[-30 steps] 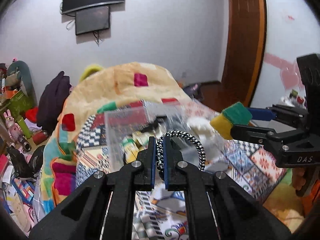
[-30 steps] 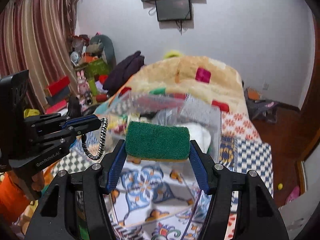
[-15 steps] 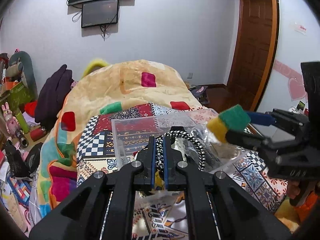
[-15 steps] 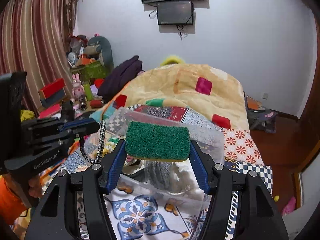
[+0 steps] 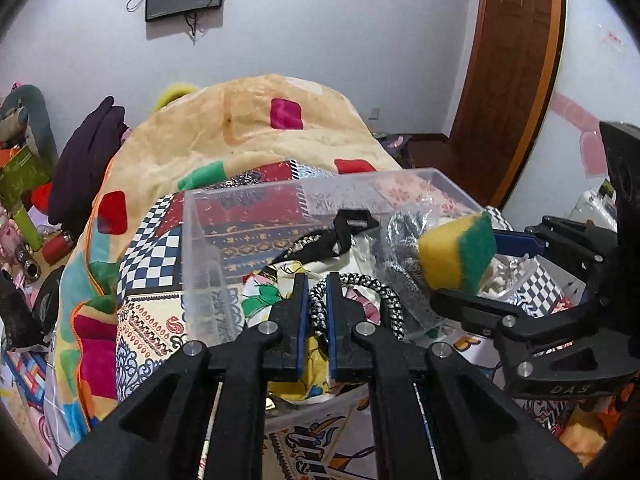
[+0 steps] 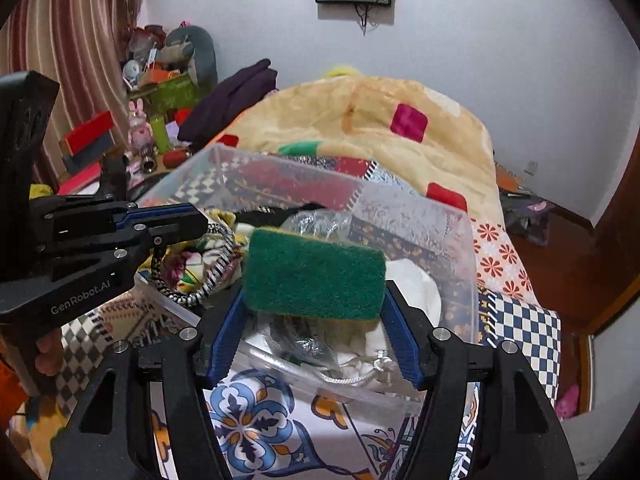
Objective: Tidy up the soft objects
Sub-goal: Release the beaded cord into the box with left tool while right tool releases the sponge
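Observation:
My left gripper [image 5: 316, 284] is shut on a black-and-white braided hair band [image 5: 372, 288] and holds it over the near left part of a clear plastic bin [image 5: 200, 248]. The band also shows in the right wrist view [image 6: 216, 276], hanging from the left gripper [image 6: 200, 226]. My right gripper [image 6: 314, 300] is shut on a green-and-yellow sponge [image 6: 314, 274] above the bin's [image 6: 460, 240] right half. From the left wrist view the sponge [image 5: 460, 252] sits right of the band. The bin holds cloth, a black strap and crinkled bags.
The bin stands on a patterned quilt [image 6: 256, 416] on a bed, with a beige blanket heap [image 5: 260, 120] behind it. Cluttered shelves and toys [image 6: 160, 92] line the left side. A wooden door [image 5: 512, 60] is at the right.
Both grippers have moved forward and down toward the bin, still holding the band and the sponge. The bin now fills the lower middle of both views.

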`<state>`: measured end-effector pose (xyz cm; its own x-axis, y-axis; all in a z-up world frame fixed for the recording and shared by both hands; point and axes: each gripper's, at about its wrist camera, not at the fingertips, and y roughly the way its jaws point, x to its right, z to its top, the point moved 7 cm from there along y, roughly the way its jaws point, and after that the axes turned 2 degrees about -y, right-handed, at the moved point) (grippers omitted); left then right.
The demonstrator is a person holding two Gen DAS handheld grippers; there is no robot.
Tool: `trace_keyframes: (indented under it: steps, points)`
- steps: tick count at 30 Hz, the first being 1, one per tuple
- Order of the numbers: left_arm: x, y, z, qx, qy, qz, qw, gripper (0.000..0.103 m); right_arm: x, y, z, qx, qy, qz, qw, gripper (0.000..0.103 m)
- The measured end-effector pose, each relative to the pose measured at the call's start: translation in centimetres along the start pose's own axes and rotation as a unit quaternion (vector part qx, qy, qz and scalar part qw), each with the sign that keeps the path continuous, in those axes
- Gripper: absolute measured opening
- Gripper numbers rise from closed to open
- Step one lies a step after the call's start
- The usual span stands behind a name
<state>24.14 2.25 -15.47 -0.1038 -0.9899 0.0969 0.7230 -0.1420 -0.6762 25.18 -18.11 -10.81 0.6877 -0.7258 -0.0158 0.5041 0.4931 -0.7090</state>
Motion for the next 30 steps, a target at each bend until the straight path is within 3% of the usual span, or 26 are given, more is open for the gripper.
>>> trace_keyframes:
  steps: [3, 8, 16, 20, 28, 30]
  points:
    - [0.2, -0.4, -0.1, -0.002, 0.002, -0.004, 1.0, 0.013, 0.2, -0.3, -0.1, -0.002, 0.005, -0.001, 1.0, 0.07]
    - [0.2, -2.8, 0.3, 0.019, -0.002, -0.003, 0.9998, 0.028, 0.3, -1.9, 0.7, 0.016, 0.015, 0.005, 1.0, 0.07]
    - [1.2, -9.3, 1.5, 0.088, -0.004, -0.003, 0.9961, 0.031, 0.5, -6.9, 2.1, 0.077, 0.025, 0.006, 0.997, 0.071]
    - [2.2, -12.7, 1.8, 0.126, 0.001, 0.002, 0.992, 0.038, 0.5, -10.2, 2.6, 0.112, 0.031, 0.006, 0.993, 0.071]
    - [3.8, -18.3, 1.3, 0.19, -0.002, 0.009, 0.9816, 0.061, -0.4, -15.6, 2.6, 0.174, 0.035, 0.005, 0.984, 0.081]
    - [4.0, -19.4, 1.0, 0.203, -0.006, 0.013, 0.979, 0.071, -0.7, -16.5, 2.4, 0.184, 0.036, 0.005, 0.982, 0.084]
